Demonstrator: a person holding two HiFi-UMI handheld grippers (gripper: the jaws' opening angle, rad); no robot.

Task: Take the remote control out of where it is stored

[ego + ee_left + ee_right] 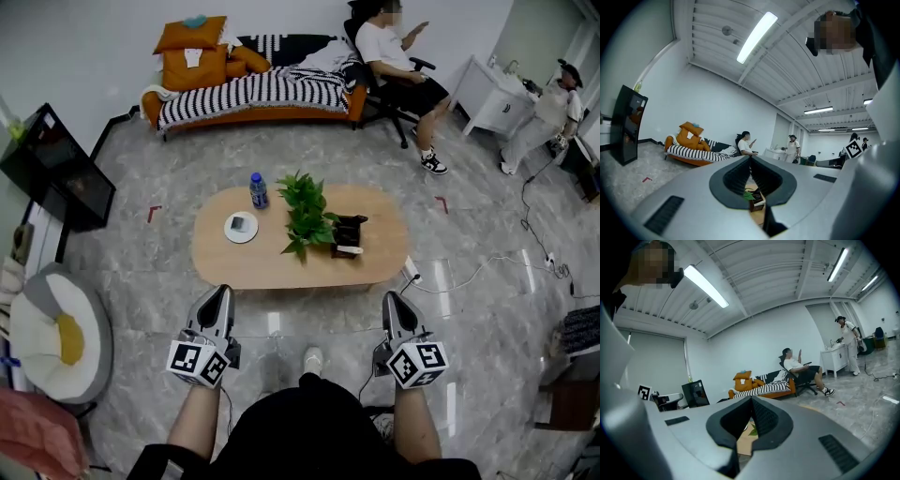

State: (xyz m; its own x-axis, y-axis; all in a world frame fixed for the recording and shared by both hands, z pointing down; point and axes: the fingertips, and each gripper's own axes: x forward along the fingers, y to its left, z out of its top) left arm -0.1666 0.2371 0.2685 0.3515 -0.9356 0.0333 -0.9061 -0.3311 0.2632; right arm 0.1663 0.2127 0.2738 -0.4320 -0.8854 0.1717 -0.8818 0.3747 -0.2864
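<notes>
An oval wooden coffee table [216, 258] stands ahead of me on the marble floor. On its right half sits a black storage box [349, 230], and a pale flat remote control [349, 250] lies at the box's front. A green potted plant [307, 217] stands just left of the box. My left gripper [221, 291] and right gripper [392, 298] hover short of the table's near edge, both shut and empty. In the left gripper view, the closed jaws frame the box [758, 202] and the plant. The right gripper view shows only the tabletop [746, 440] past its closed jaws.
A blue-capped water bottle [258, 190] and a white plate [241, 227] sit on the table's left. Cables and a power strip [412, 273] lie on the floor to the right. Around the room are a sofa [253, 92], a seated person [398, 56], a standing person [548, 111], a TV [56, 169] and a round cushion seat [56, 337].
</notes>
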